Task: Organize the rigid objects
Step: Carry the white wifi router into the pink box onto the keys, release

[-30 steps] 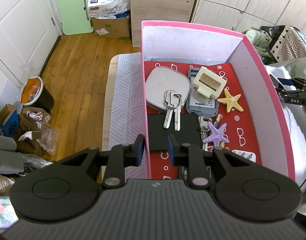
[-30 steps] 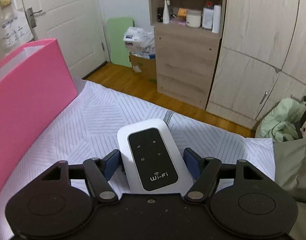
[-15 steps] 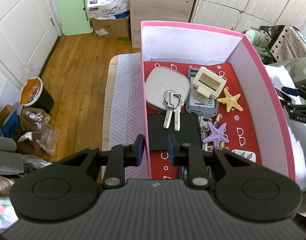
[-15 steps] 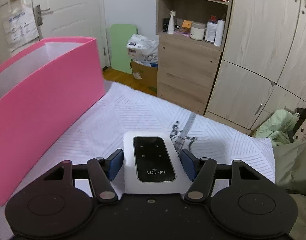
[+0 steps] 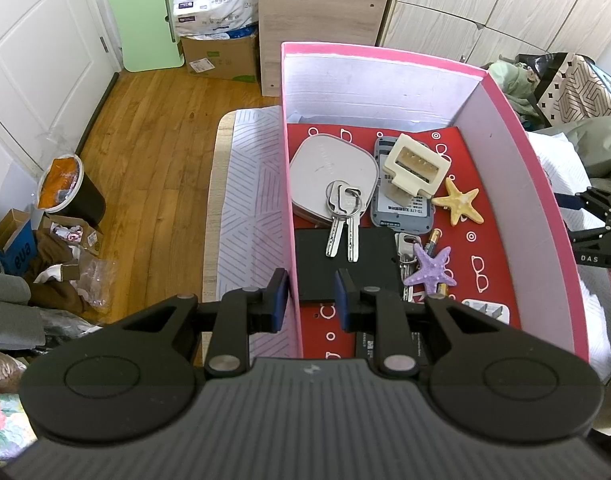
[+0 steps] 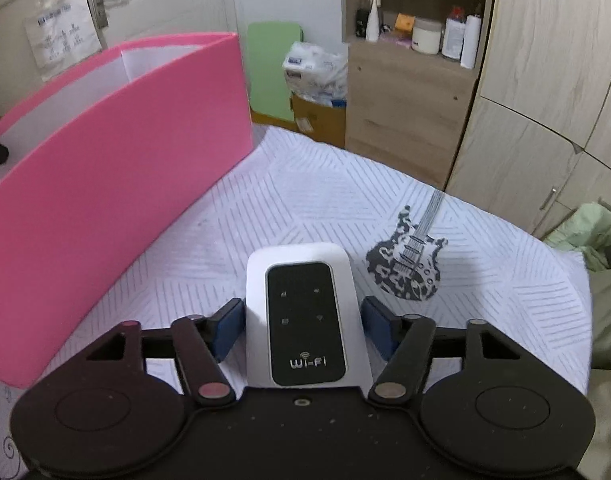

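My right gripper straddles a white Wi-Fi router with a black face, which lies on the striped white cloth. Its jaws are opening: the left pad touches the router's side and a thin gap shows at the right pad. The pink box stands to the left of it. My left gripper points down over the box's left wall, which passes between its narrowly parted pads with a gap on the inner side. Inside lie keys, a grey router, a yellow starfish and a purple starfish.
A black guitar shape lies on the cloth just right of the router. Wooden cabinets stand beyond the bed. The box also holds a grey rounded pad, a cream connector and a flat black item. A bin stands on the wood floor.
The right jaws drew in around the Wi-Fi router, and gripper and router shifted together across the cloth, baring the guitar shape. The left gripper has not moved.
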The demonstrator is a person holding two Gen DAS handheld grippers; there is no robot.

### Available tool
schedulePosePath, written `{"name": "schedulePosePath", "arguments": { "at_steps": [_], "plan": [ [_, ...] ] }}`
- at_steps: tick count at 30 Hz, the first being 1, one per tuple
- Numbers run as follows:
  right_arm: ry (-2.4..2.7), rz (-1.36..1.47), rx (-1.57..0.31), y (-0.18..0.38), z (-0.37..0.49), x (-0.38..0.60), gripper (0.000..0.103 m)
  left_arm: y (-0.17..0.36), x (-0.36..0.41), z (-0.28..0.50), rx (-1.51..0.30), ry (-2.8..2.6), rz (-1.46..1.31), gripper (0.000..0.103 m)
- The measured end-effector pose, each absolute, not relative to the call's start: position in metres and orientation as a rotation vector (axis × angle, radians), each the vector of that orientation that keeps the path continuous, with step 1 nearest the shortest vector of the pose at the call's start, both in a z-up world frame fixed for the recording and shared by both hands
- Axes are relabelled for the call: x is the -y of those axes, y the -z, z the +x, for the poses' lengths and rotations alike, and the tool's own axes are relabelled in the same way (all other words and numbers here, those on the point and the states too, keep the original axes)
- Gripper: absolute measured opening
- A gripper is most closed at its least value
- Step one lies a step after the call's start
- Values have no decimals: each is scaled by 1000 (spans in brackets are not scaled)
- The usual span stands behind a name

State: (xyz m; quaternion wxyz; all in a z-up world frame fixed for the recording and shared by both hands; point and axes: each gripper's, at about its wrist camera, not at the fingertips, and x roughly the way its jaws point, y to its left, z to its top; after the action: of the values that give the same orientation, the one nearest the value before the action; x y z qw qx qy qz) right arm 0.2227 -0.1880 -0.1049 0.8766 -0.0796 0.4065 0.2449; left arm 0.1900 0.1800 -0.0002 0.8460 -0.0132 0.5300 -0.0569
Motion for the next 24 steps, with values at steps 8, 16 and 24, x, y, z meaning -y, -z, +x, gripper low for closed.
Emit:
{"name": "schedulePosePath", "arguments": {
  "at_steps": [8,16,24],
  "plan": [
    [-484,-173,-776,79,209,179,65,0,-181,190,-1120,120,-26,22],
    [-614,-220,-515,-9,183,143,65,0,-182,190,-1117,123,-35,22],
    [-826,-269,-588,-36,221,49,65,0,-184,189,-1111,129,-48,22]
  ]
}}
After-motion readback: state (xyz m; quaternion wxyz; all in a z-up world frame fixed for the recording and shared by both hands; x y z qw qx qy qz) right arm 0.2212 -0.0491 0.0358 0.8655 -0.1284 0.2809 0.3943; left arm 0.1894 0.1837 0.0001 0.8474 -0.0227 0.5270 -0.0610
